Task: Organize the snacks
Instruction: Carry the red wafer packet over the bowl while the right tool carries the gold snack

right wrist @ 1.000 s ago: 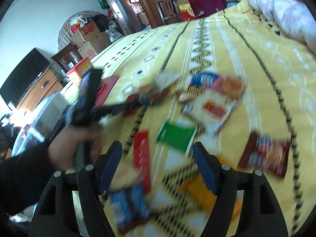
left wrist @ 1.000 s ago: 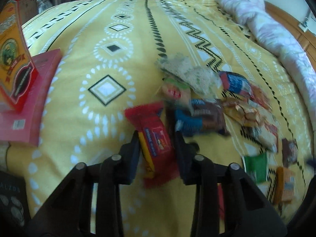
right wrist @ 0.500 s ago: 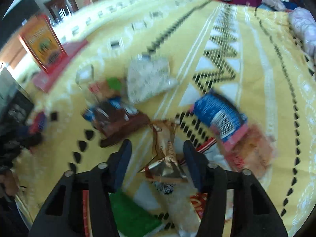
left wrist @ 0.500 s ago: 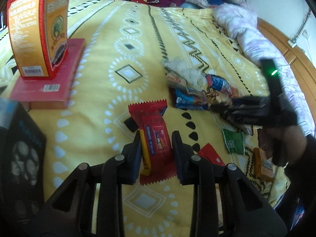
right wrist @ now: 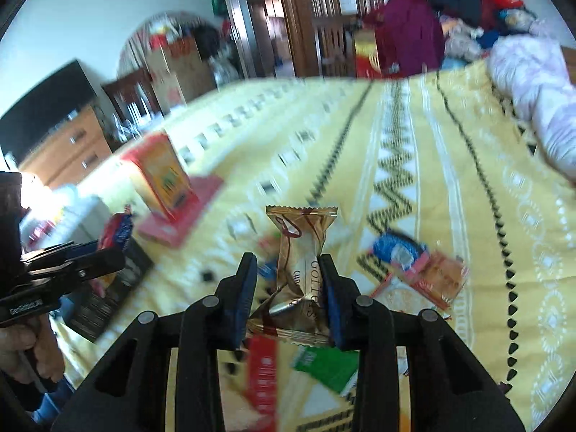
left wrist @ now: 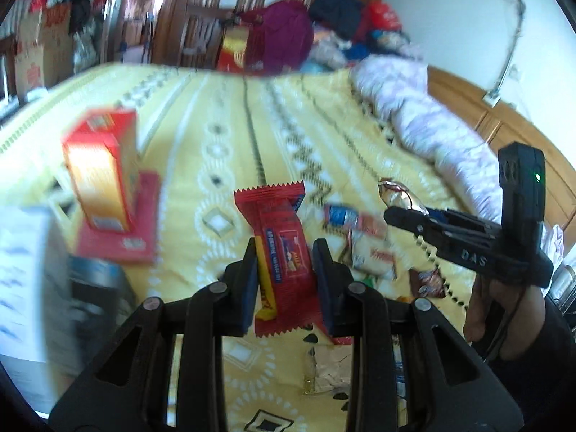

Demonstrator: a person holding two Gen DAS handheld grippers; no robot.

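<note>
An orange and red carton (left wrist: 102, 174) stands upright on a flat red box (left wrist: 124, 228) near the bed's (left wrist: 223, 115) left edge; whether either holds anything cannot be told. The left tool (left wrist: 284, 279) clamps a red snack bar (left wrist: 282, 252) with zigzag ends, lifted above the yellow patterned bedspread. The right tool (right wrist: 288, 291), its jaws closing, pinches a crinkled gold wrapped snack (right wrist: 300, 270). Loose packets (right wrist: 417, 270) lie scattered toward the bed's right side.

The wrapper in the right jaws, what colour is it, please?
Gold wrapper, clearest in the right wrist view.
</note>
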